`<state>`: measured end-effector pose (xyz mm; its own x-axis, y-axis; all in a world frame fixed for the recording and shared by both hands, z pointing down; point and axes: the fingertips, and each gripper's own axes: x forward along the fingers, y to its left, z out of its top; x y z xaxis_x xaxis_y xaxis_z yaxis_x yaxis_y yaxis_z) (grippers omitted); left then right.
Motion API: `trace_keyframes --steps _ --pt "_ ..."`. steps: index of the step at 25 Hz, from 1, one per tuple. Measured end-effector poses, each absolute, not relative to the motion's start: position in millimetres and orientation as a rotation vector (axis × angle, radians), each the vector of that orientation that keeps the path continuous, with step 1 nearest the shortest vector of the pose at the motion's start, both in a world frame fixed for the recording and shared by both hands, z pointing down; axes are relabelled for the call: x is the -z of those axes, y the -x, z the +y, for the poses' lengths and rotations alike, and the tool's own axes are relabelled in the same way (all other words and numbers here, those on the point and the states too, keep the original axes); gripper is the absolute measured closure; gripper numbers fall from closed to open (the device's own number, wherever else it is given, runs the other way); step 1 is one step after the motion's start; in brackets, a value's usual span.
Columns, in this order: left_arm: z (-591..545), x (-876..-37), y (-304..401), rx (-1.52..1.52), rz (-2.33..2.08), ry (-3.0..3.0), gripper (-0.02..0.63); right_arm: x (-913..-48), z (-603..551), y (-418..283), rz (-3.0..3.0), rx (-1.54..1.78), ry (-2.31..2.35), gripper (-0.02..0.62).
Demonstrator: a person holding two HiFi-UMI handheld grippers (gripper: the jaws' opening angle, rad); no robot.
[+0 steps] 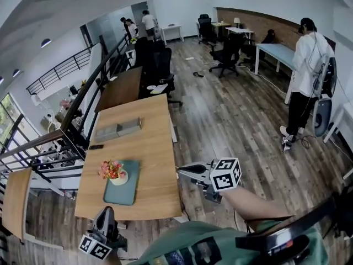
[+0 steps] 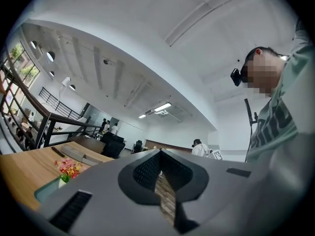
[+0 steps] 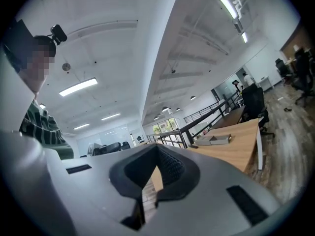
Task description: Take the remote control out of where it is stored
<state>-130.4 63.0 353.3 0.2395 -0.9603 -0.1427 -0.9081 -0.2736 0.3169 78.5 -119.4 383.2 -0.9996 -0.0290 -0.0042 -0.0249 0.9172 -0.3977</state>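
Though empty, right gripper (image 3: 156, 154), ribbed pads (image 3: 170, 168); rectangular wooden table (image 3: 236, 151).

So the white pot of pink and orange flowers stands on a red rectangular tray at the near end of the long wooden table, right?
Not red: the rectangular tray is teal, as the head view shows. The white pot of pink and orange flowers does stand on it, at the near end of the long wooden table.

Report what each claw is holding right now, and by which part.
Nothing is held. The left claw and the right claw are both shut, with nothing between their jaws.
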Motion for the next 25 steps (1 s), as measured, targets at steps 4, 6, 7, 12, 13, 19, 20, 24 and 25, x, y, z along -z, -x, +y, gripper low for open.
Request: trace_keyframes --steps 4,6,7,12,13,19,20,24,25 --pt "37 -360 115 0.453 -1.767 -2.327 0.603 -403 -145 -96 3.110 0.570 0.104 0.589" --pt "23 -361 109 0.451 -1.749 -2.334 0.603 -410 -156 -100 3.117 0.571 0.122 0.589" --pt "17 -361 107 0.444 -1.736 -2.342 0.603 -413 -160 -101 3.116 0.580 0.131 0.589" --pt "-1 -368 124 0.420 -1.697 -2.355 0.603 -416 -173 -92 3.116 0.574 0.182 0.589" --pt "-3 -371 133 0.427 -1.685 -2.355 0.603 -417 -174 -86 3.117 0.571 0.199 0.589" --pt "-22 -379 207 0.418 -1.568 -2.448 0.603 -404 -177 -27 3.046 0.559 0.344 0.589" --pt "-26 -378 223 0.416 -1.543 -2.456 0.603 -401 -176 -14 3.026 0.568 0.379 0.589" --pt "-33 -371 281 0.374 -1.458 -2.533 0.603 -400 -169 39 3.042 0.549 0.523 0.589" --pt "-37 -372 293 0.368 -1.441 -2.548 0.603 -400 -170 49 3.047 0.543 0.562 0.591"
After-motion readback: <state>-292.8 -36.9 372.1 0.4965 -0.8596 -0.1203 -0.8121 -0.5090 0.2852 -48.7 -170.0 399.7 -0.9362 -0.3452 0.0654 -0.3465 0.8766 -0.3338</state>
